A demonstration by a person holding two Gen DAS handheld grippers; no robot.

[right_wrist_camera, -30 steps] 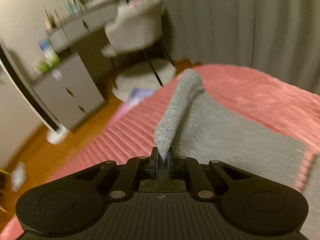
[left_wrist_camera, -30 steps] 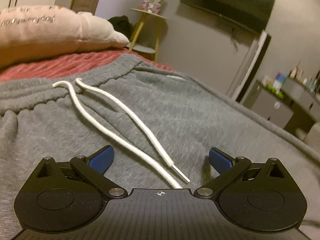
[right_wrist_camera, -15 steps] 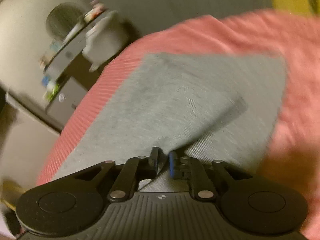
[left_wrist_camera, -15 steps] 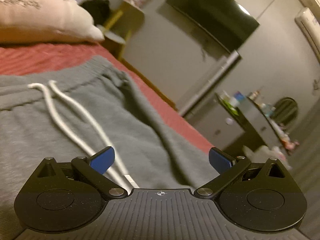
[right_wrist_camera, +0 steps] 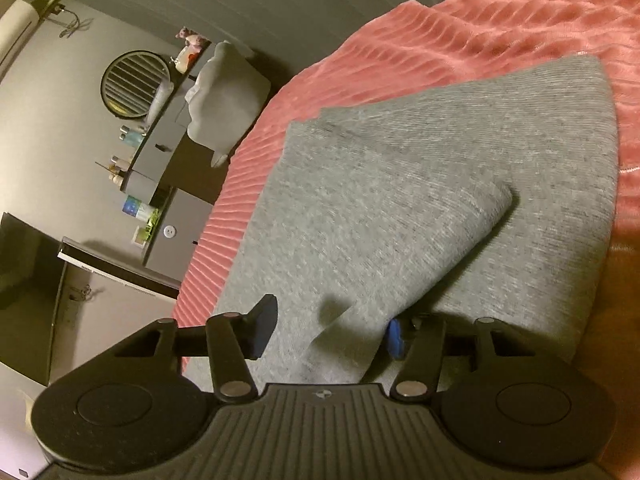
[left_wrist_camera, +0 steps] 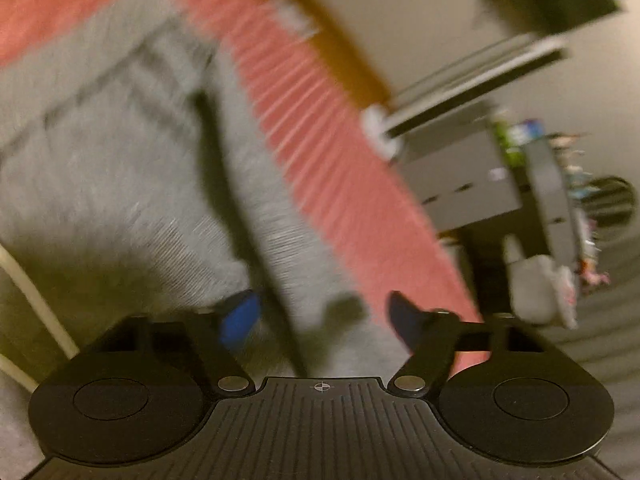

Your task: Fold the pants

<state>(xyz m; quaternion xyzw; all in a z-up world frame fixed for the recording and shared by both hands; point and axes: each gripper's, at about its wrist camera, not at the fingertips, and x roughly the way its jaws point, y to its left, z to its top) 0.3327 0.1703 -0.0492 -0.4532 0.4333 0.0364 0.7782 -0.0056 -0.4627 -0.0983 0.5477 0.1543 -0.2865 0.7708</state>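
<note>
Grey sweatpants (left_wrist_camera: 120,152) lie on a red bedspread (left_wrist_camera: 328,152). In the blurred left wrist view my left gripper (left_wrist_camera: 324,316) is open, its blue pads low over the pants' side edge near the bed's edge; a white drawstring (left_wrist_camera: 36,304) shows at far left. In the right wrist view the pant legs (right_wrist_camera: 380,208) lie flat, one leg folded over the other. My right gripper (right_wrist_camera: 328,332) is open over the near fabric and holds nothing.
The bedspread (right_wrist_camera: 500,28) runs past the pants to the right. Beyond the bed's edge stand grey drawers (right_wrist_camera: 176,236), a desk with bottles and a round mirror (right_wrist_camera: 132,84), and a grey chair (right_wrist_camera: 224,100). Dark cabinets (left_wrist_camera: 480,168) show in the left view.
My right gripper has opened and let go of the pant leg, which now lies folded over the other leg. My left gripper swung right from the drawstrings toward the pants' side edge.
</note>
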